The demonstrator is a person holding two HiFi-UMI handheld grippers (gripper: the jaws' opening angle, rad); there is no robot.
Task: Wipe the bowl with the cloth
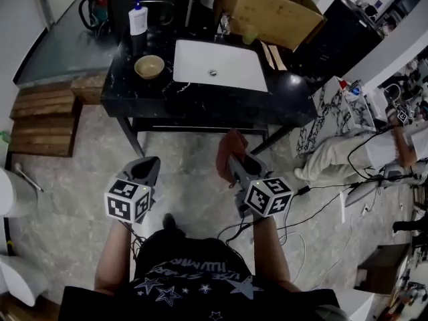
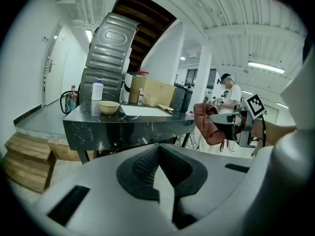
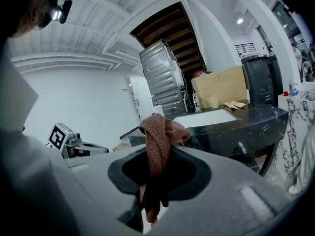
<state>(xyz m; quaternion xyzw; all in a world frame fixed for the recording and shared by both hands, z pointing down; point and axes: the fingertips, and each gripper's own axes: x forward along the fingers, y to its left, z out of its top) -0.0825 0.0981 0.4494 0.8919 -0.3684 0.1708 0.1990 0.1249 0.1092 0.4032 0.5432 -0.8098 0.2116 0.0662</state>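
the left tongs (image 1: 148,167) hang low at the left, above the pale floor (image 1: 194,199) and well short of the table (image 1: 200,104). in the left gripper view their dark ribbed pads (image 2: 147,163) meet at the far tips with only a thin slit behind, and nothing sits between them. the right tongs (image 1: 232,164) are level with them at the right, clamped on a reddish-brown knitted cloth (image 1: 229,146). the right gripper view shows that cloth bunched above the jaws, with its folds running down through the pinch. from the left gripper view the cloth droops off the front of the right tongs, out in the air beside the table edge.

the small tan bowl (image 1: 149,66) stands upright on the dark marbled table, near its left end, well apart from both tongs. a white pump bottle (image 1: 138,19) stands just behind the bowl. to the bowl's right, set into the table top, is a white rectangular sink (image 1: 221,65). a cardboard box (image 1: 267,11) sits at the far side of the sink. stacked wooden boards (image 1: 41,120) lie on the floor left of the table.
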